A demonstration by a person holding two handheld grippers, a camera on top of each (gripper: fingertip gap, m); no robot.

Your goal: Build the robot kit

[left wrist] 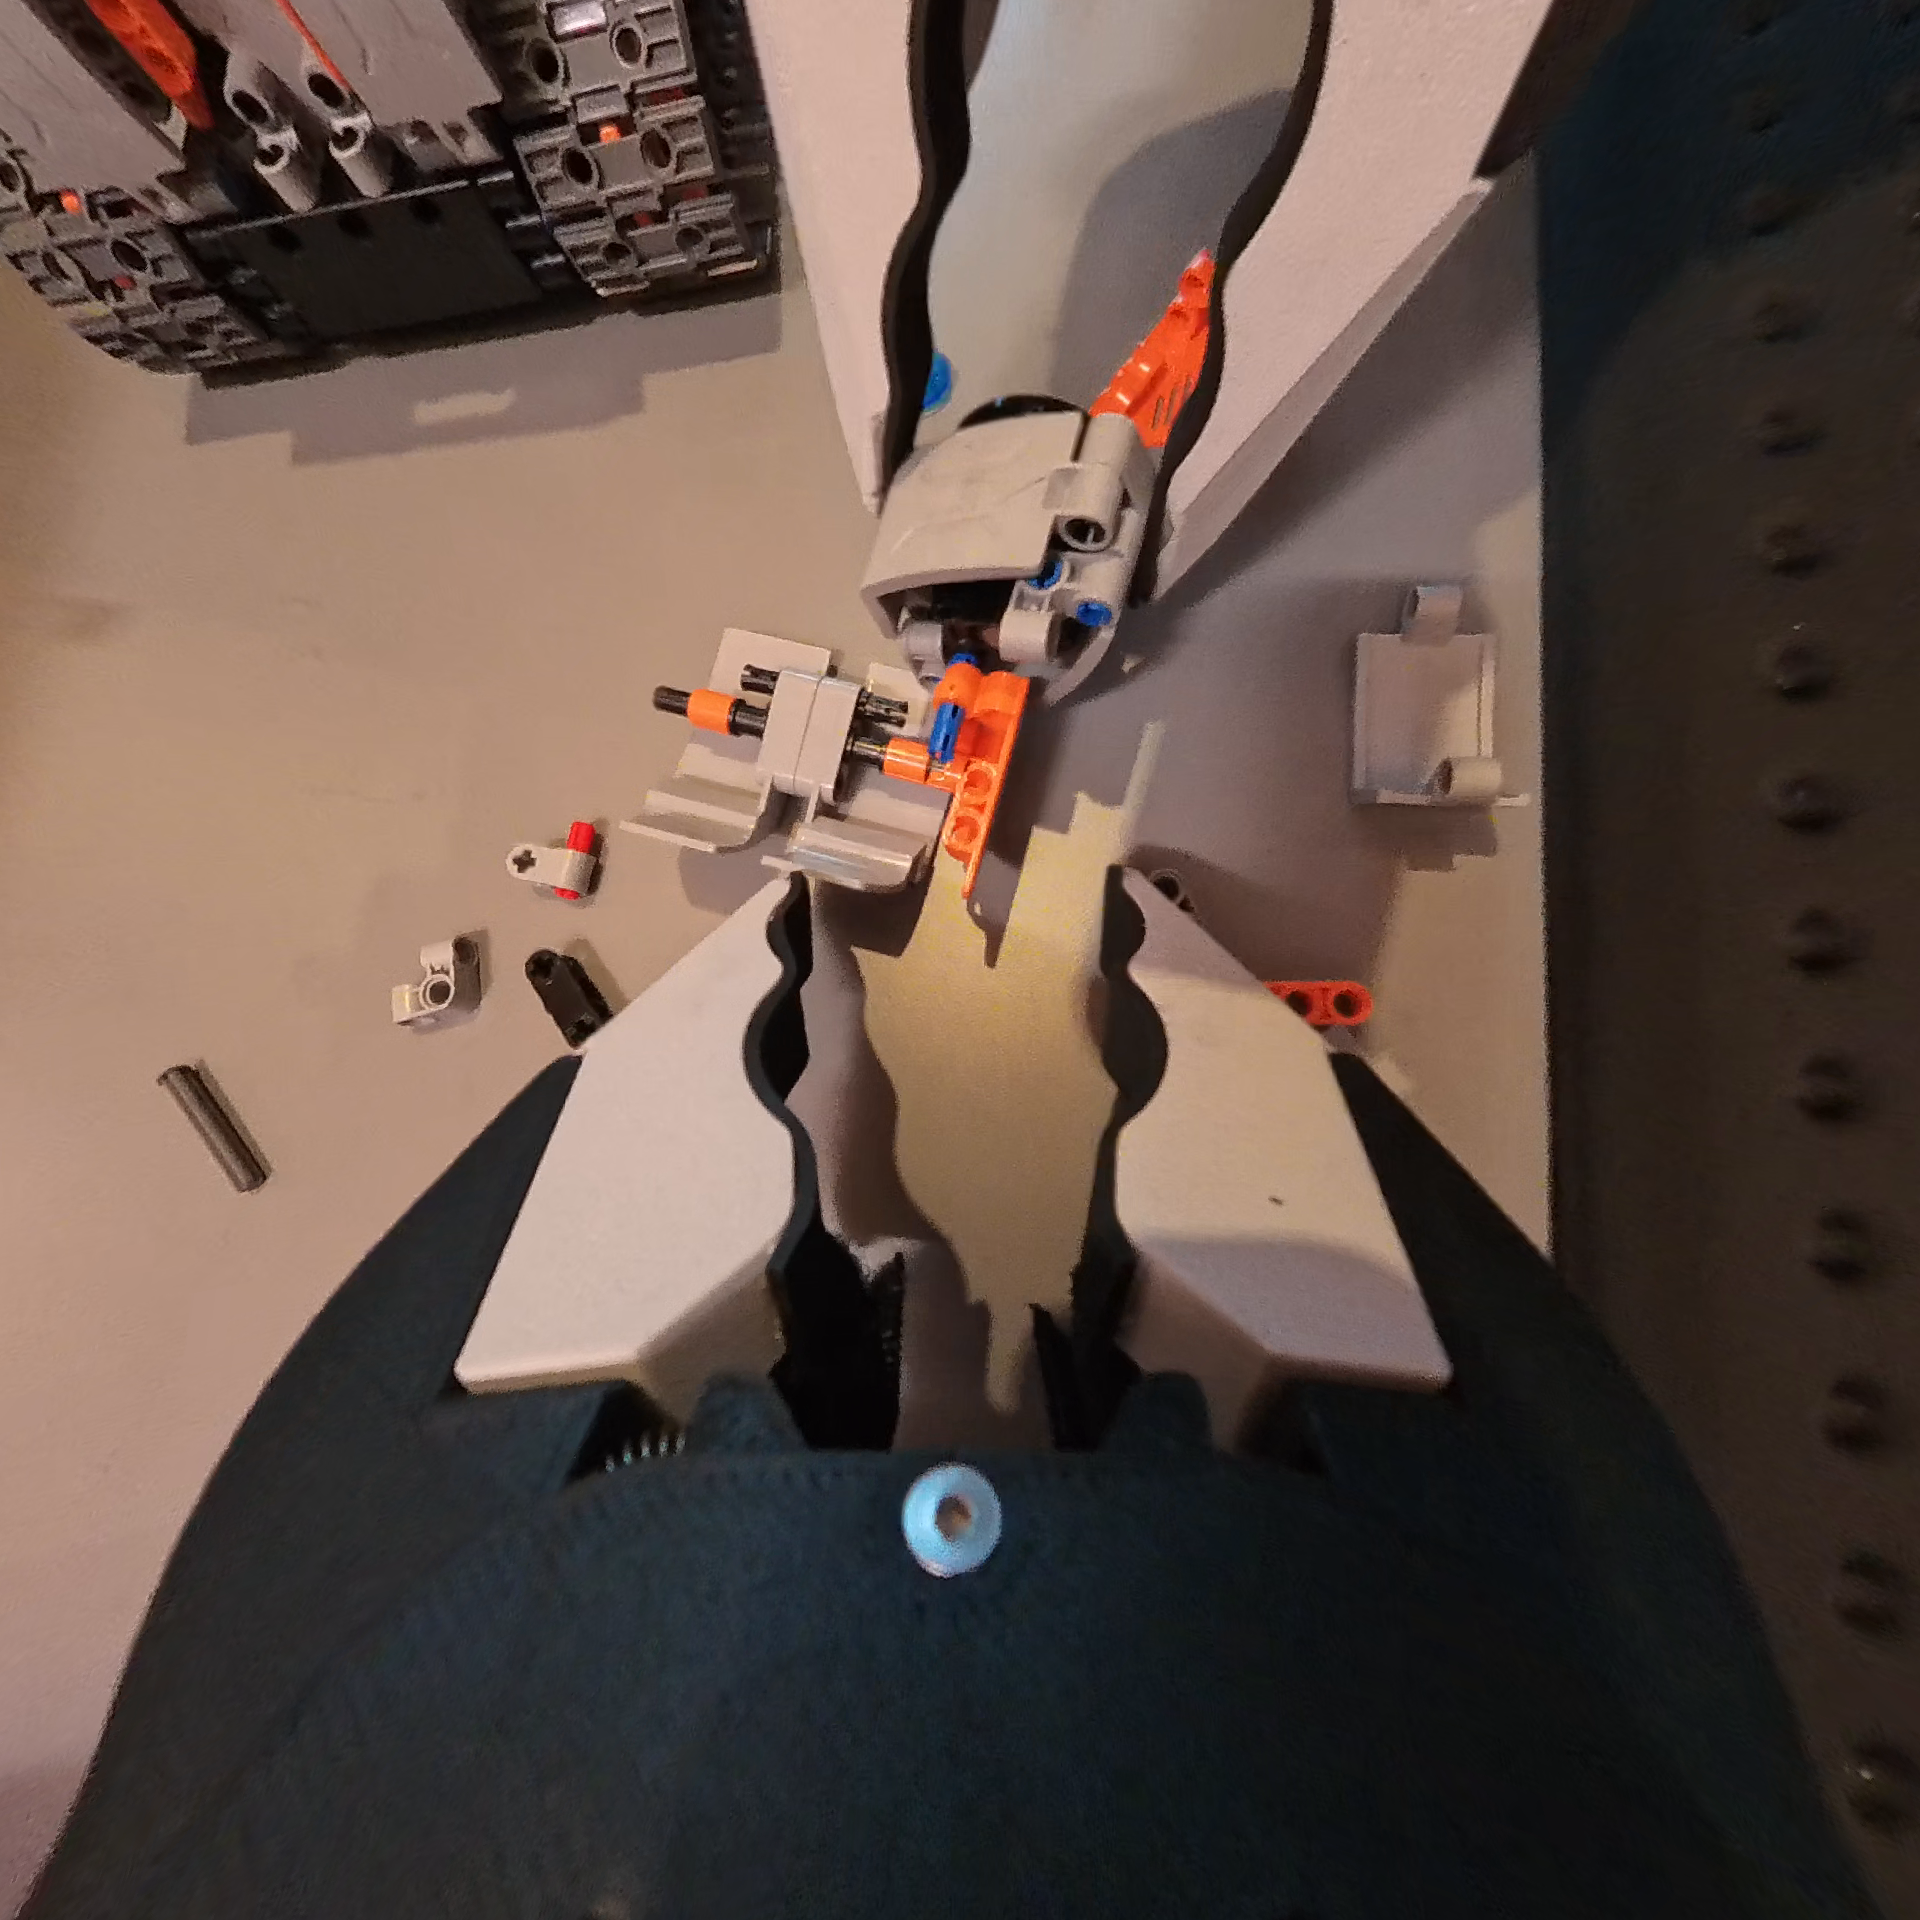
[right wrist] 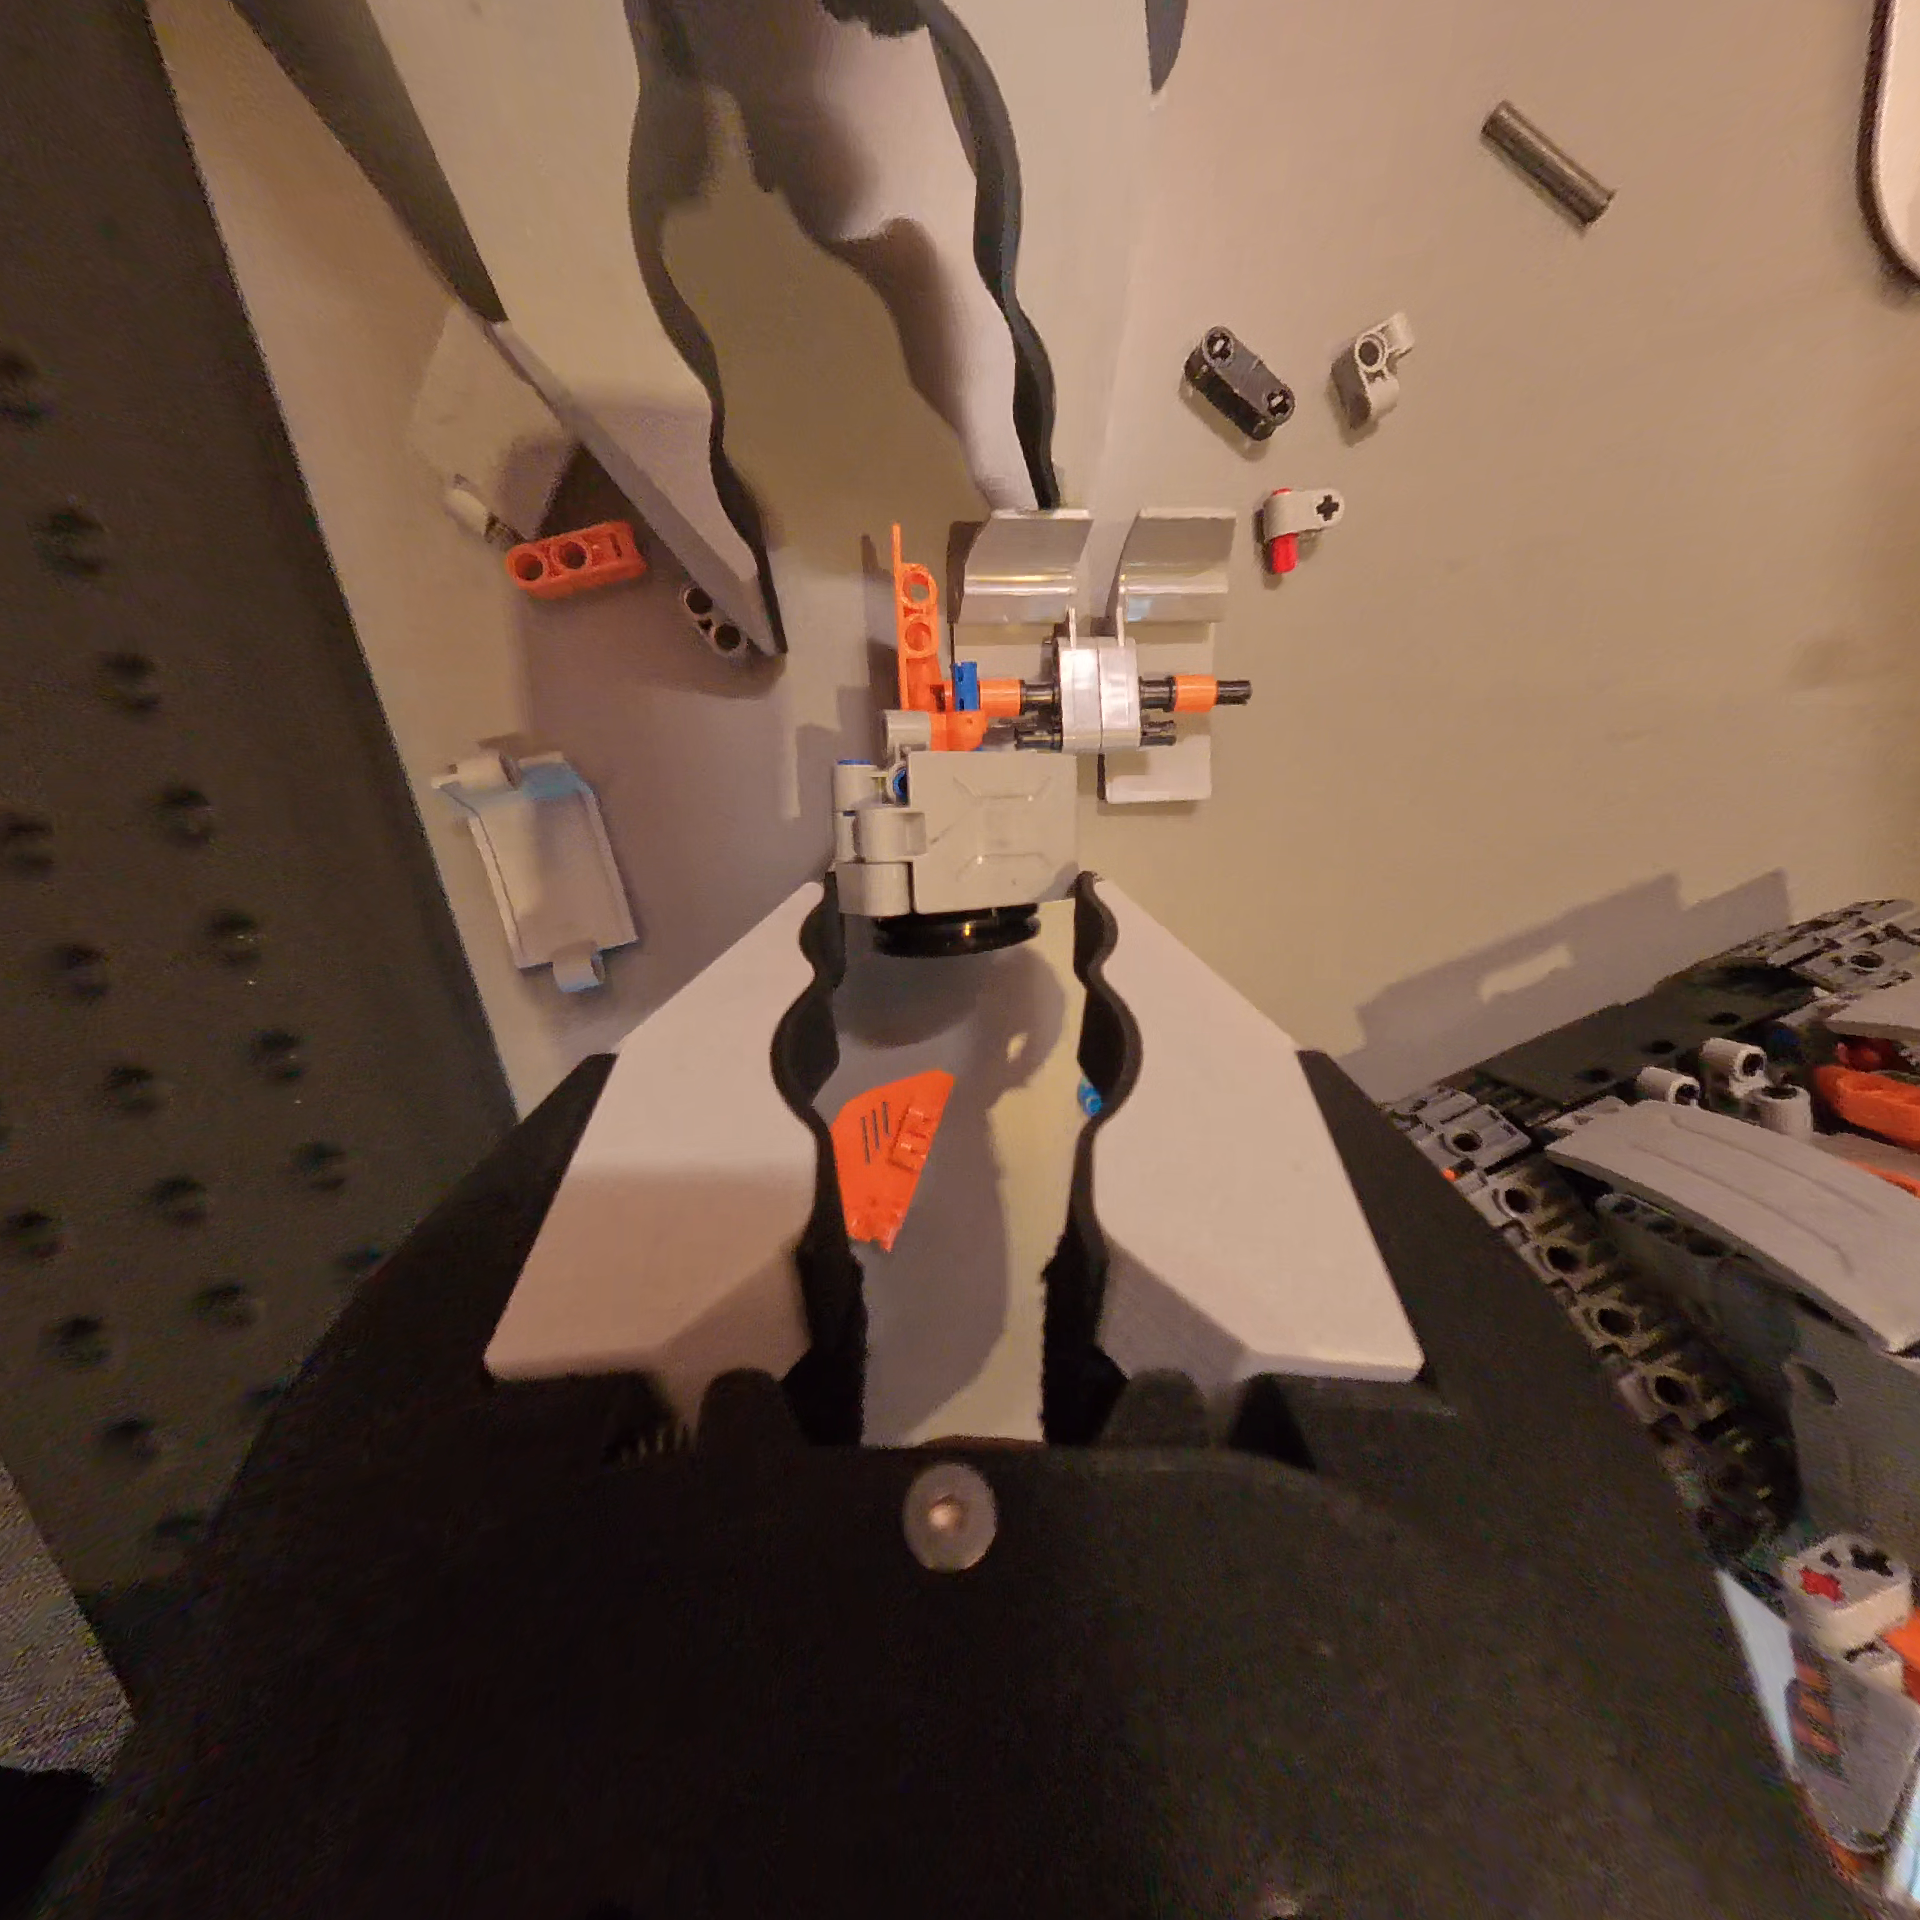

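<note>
My right gripper [right wrist: 954, 896] is shut on a grey brick assembly [right wrist: 966, 831] with a black wheel and an orange panel [right wrist: 894, 1153] between the fingers. It also shows in the left wrist view [left wrist: 987, 509]. Its front end touches the orange and blue connector of a second assembly [left wrist: 800, 758] lying on the table: grey fenders, a black axle, orange bushes and an orange beam [left wrist: 982, 790]. My left gripper [left wrist: 956, 894] is open and empty, its tips just short of that second assembly. In the right wrist view the left gripper [right wrist: 904, 566] comes in from the top.
A large tracked brick model [left wrist: 364, 187] stands at the far left. Loose parts lie left of the assemblies: a grey connector with a red pin [left wrist: 556, 857], a grey connector [left wrist: 436, 982], a black connector [left wrist: 566, 992], a dark rod [left wrist: 213, 1127]. On the right lie a grey curved panel [left wrist: 1423, 717], an orange short beam [left wrist: 1320, 1003] and a dark perforated board [left wrist: 1745, 935]. Tip to tip, the grippers are about 6 cm apart.
</note>
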